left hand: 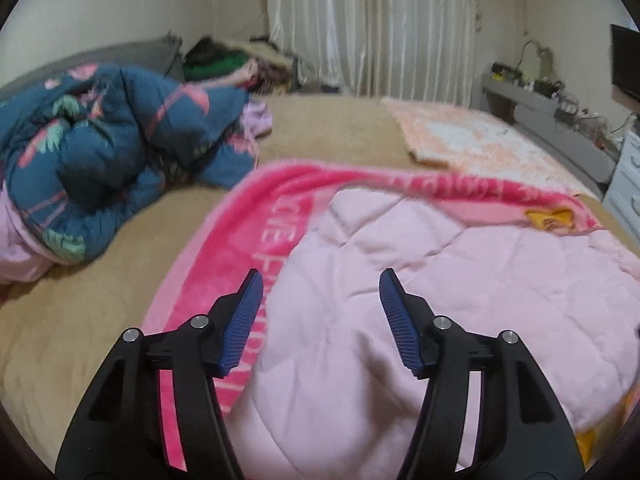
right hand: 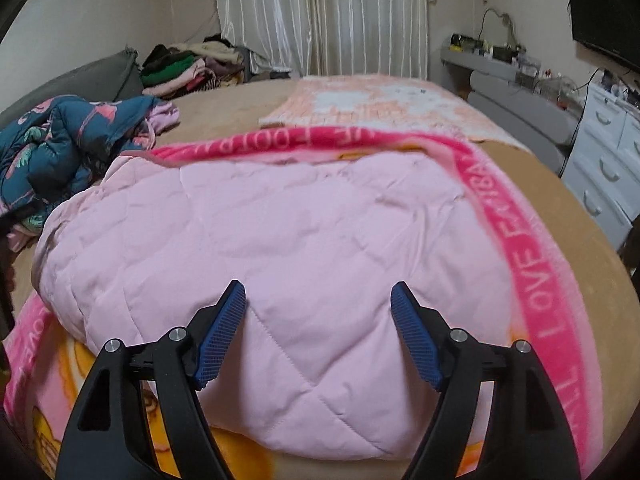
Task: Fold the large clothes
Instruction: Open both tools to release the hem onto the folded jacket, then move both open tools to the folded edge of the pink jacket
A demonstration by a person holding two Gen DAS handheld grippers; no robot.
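- pale pink quilted garment (right hand: 280,224) — lies spread on a pink blanket (right hand: 532,264), which covers part of the tan bed (right hand: 592,280).
- the blanket's hot-pink border carries white lettering; "love" is readable in the right wrist view, the rest only partly legible.
- left gripper (left hand: 320,280) is spread wide over the garment's left part, pinching nothing.
- right gripper (right hand: 318,292) is also spread — blue pads over the quilted cloth.
- a crumpled navy floral duvet (left hand: 100,152) sits well apart to the left.
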